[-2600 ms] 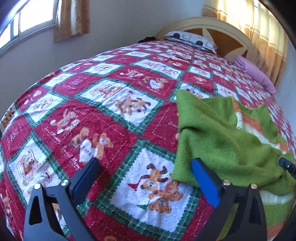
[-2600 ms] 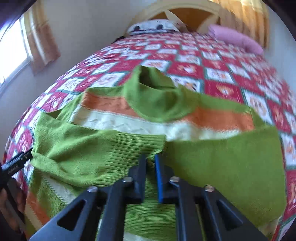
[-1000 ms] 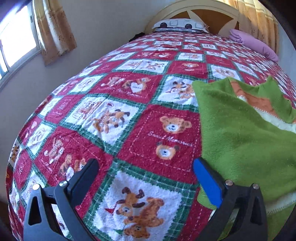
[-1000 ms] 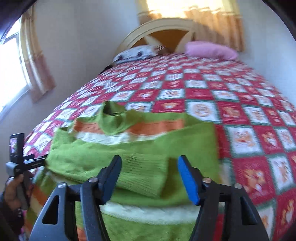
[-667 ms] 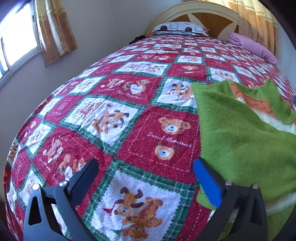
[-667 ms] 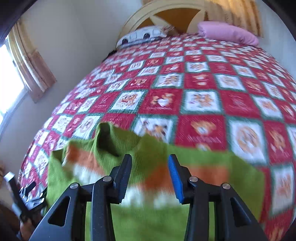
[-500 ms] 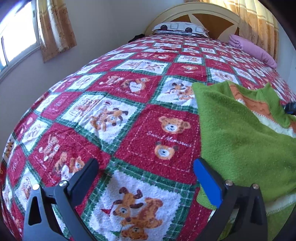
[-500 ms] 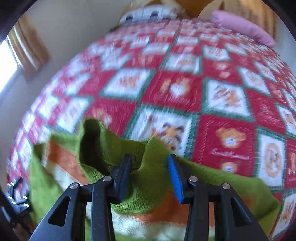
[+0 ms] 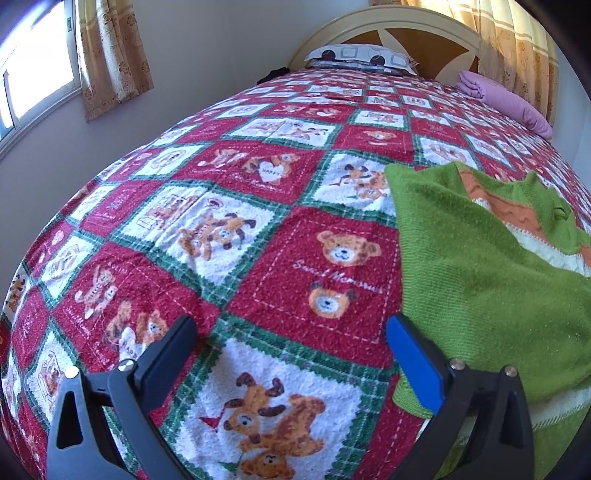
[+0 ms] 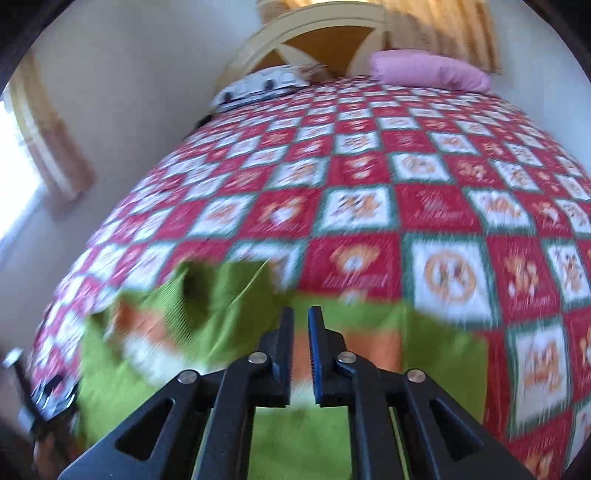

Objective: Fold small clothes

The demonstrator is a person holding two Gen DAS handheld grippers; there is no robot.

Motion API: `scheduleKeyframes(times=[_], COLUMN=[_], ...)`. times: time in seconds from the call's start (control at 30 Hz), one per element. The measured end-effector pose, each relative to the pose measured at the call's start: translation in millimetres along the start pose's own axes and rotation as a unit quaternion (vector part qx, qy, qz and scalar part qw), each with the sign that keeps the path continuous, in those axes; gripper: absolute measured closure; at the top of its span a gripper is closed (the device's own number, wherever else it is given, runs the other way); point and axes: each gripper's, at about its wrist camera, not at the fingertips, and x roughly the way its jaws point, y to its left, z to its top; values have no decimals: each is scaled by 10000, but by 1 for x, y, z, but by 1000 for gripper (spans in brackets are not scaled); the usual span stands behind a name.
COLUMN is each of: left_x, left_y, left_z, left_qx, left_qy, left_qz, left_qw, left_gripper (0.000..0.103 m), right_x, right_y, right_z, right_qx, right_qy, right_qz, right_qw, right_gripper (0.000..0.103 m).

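A green knit sweater point(image 9: 480, 277) with orange and cream stripes lies flat on the bed, sleeves folded in. In the left wrist view my left gripper point(image 9: 291, 332) stands open low over the quilt. Its blue pad point(image 9: 410, 362) is right beside the sweater's left edge, with nothing between the fingers. In the blurred right wrist view my right gripper point(image 10: 301, 314) has its jaws almost together on the sweater's point(image 10: 424, 332) top edge, just right of the collar point(image 10: 221, 291). Green cloth shows in the narrow gap.
A red, white and green teddy-bear quilt point(image 9: 221, 221) covers the whole bed. A patterned pillow point(image 9: 362, 57) and a pink pillow point(image 9: 506, 101) lie by the headboard point(image 9: 406, 33). Wall and a curtained window point(image 9: 37, 85) are on the left.
The right gripper moved forward from the folded sleeve to the sweater's neckline, and its jaws went from wide apart to nearly together there. The left gripper stayed where it was, open.
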Motion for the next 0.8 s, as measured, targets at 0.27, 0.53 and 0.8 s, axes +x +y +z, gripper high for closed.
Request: scheduleKeyframes(times=[0.27, 0.53, 0.8], left_x=[-4, -33, -24], left_y=[0, 18, -14], left_z=[-1, -1, -8], left_qx=[38, -412, 388], left_qy=[-67, -363, -166], left_qz=[199, 248, 420], left_qw=[9998, 9982, 9982], left_gripper=[0, 0, 0], right_x=[-43, -96, -49], right_y=[-4, -7, 9], right_z=[-115, -116, -125], right_qx=[-689, -281, -614], right_qy=[348, -87, 368], right_qz=[-472, -321, -539], right_qw=[9959, 9990, 9960], right_gripper=[72, 69, 69])
